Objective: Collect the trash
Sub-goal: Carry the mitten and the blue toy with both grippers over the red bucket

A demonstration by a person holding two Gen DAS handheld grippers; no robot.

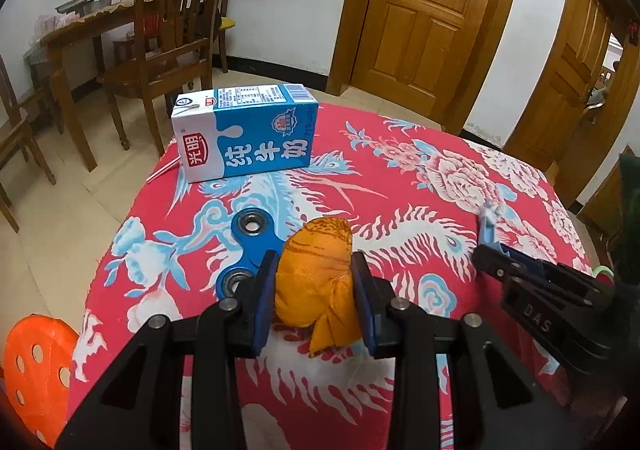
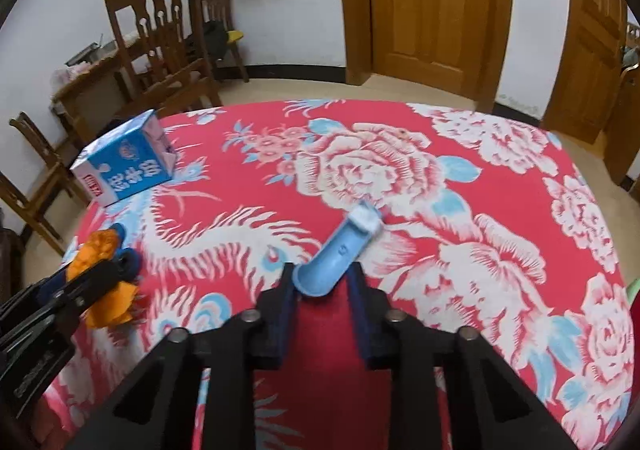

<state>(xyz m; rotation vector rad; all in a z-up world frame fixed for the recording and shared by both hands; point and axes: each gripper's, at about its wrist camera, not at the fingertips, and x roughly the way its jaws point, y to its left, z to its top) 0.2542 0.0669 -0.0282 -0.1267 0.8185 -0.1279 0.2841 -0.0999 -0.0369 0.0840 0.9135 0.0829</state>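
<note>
The left gripper (image 1: 316, 290) pinches an orange peel (image 1: 316, 274) between its blue pads, low over the red flowered cloth (image 1: 400, 178), probably so the scrap can be carried off. The right gripper (image 2: 322, 290) has its jaws drawn in around the rounded end of a small blue plastic scoop (image 2: 340, 250) lying on the cloth; the pads look to be touching it. Beside the peel lies a blue spinner toy (image 1: 248, 246), likely no rubbish. Farther off at the table's edge, a milk carton (image 1: 248, 134) lies on its side, not yet collected
</note>
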